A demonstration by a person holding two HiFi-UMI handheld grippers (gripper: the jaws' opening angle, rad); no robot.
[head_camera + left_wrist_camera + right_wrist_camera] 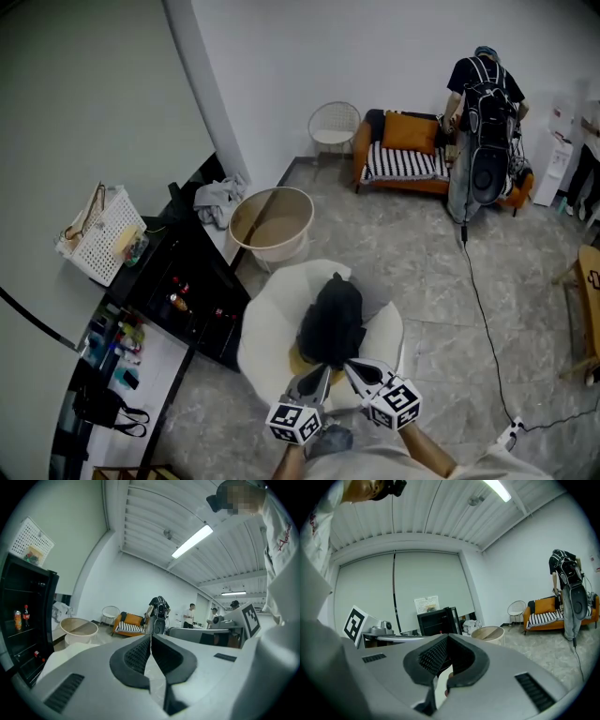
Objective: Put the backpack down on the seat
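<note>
Down on the white chair's (267, 323) seat already: black backpack (331, 319), slumped against the backrest for support. Just beside it, left gripper (319, 373) and right gripper (354, 368), jaws pressed together on nothing, grip apparently no longer needed.

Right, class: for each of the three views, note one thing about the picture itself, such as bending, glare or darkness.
Head view: the wall corner bows, and the black backpack shows little detail. Left gripper view: round fisheye frame with dark corners, and the ceiling light blows out white. Right gripper view: black corners again, and the ceiling slats bend into arcs.
</note>
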